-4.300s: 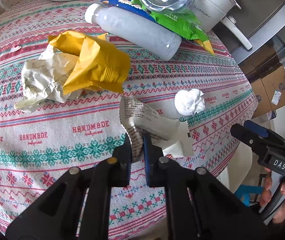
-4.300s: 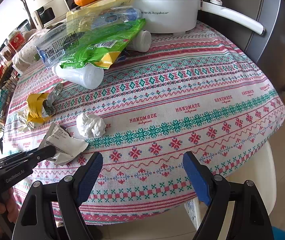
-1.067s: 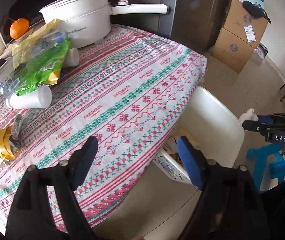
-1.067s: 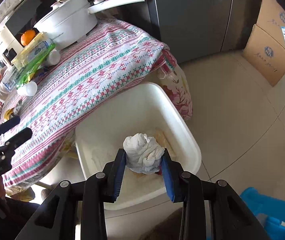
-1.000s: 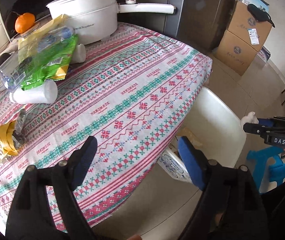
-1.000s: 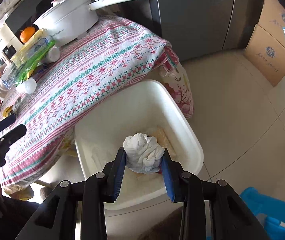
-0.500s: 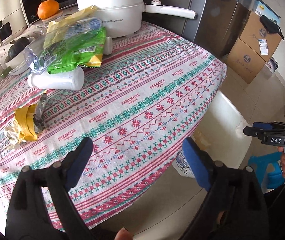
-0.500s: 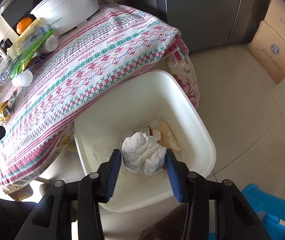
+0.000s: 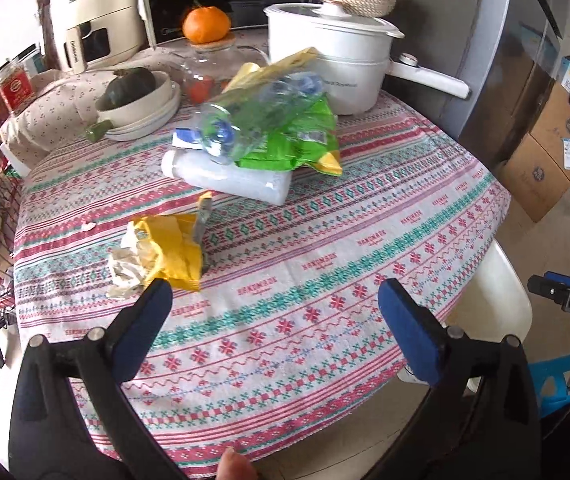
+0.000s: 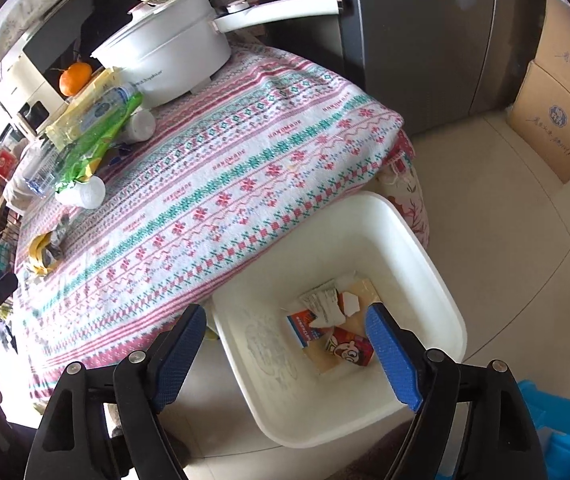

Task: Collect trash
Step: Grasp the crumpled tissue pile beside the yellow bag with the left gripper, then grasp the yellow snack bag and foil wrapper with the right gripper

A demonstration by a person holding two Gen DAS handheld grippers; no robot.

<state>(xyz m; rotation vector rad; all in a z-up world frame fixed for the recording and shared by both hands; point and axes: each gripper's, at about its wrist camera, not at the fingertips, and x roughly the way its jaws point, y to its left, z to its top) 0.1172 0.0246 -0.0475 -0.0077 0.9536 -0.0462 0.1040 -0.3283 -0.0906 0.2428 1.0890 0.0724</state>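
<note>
Our right gripper (image 10: 285, 344) hangs over the white bin (image 10: 437, 280), jaws just opened wide and empty; paper scraps (image 10: 325, 304) lie inside. Our left gripper (image 9: 275, 312), also spread wide and empty, faces the tablecloth (image 9: 325, 240). The yellow wrapper (image 9: 173, 248) lies near left, bottles and the green bag (image 9: 297, 140) farther. Grabbing cloth could drag everything. Only the right view shows the bin's contents.

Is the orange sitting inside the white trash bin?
No, the orange sits at the table's far side, while the white bin holds only paper scraps and wrappers.
</note>
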